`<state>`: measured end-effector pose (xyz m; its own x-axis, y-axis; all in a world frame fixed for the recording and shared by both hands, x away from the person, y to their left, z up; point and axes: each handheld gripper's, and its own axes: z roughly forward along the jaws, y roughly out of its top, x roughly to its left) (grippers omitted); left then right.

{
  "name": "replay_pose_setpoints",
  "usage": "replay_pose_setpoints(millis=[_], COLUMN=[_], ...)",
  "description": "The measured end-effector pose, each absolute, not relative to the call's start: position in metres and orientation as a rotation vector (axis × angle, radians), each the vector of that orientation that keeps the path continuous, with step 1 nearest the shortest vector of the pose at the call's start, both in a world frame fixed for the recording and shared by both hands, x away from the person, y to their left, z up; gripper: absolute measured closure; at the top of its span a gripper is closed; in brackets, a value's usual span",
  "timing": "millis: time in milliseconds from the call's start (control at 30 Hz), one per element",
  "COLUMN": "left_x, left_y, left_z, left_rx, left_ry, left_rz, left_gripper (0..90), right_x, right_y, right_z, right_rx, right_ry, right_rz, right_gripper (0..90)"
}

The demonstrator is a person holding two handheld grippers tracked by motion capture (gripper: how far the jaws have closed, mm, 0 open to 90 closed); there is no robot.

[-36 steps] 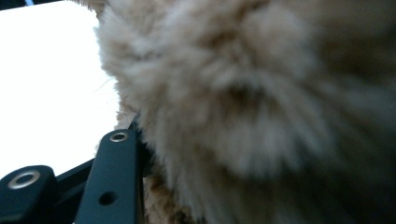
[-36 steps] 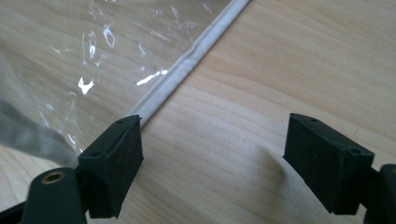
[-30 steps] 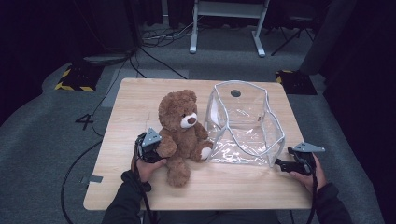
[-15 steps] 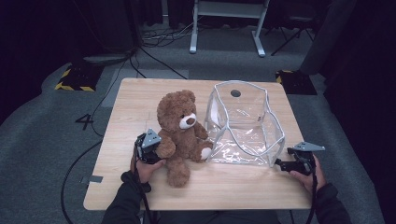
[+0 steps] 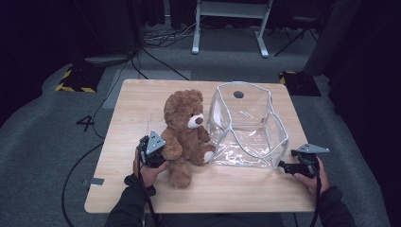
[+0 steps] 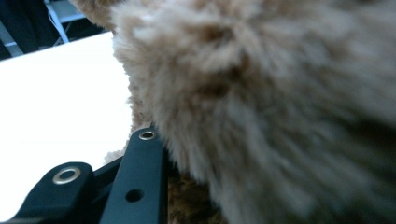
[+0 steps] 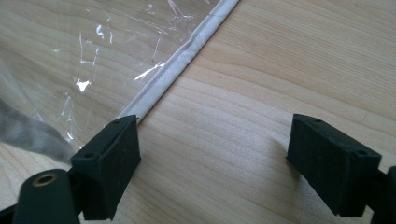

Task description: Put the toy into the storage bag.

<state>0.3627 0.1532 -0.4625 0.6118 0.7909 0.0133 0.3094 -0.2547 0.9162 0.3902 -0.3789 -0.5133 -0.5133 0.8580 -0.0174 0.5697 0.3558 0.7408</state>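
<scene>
A brown teddy bear (image 5: 187, 125) sits upright on the wooden table (image 5: 137, 104), just left of a clear plastic bag with white trim (image 5: 280, 142) that stands open. My left gripper (image 5: 162, 153) is at the bear's near arm. Its jaws have just been closing and are now shut on that arm. In the left gripper view, brown fur (image 6: 261, 107) bulges over one black finger (image 6: 140, 182) and hides the other jaw. My right gripper (image 5: 283, 166) hovers low by the bag's near right corner. It is open, with bare wood between its jaws (image 7: 219, 154) and the bag's trim (image 7: 182, 60) just beyond.
Bare table lies in front of the bear and the bag, and along the left side. The floor around is grey carpet with cables, and a white stand base (image 5: 227, 28) sits behind the table.
The left gripper has pressed in a little on the bear's arm. The bear, the bag and the right gripper stand as before.
</scene>
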Motion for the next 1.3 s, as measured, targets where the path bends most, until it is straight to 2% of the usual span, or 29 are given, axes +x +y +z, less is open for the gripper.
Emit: replay_pose_setpoints(millis=[733, 1300], left_x=[0.352, 0.356], left_y=[0.166, 0.150], left_z=[-0.401, -0.352], left_rx=[1.635, 1.576], left_ry=[0.833, 0.756], left_rz=[0.760, 0.817], left_gripper=[66.9, 67.0], right_x=[0.390, 0.390], right_y=[-0.379, -0.379], right_z=[-0.513, -0.513], right_rx=[1.247, 1.247], right_ry=[2.220, 2.220], right_rz=[0.971, 0.971], right_gripper=[16.9, 17.0])
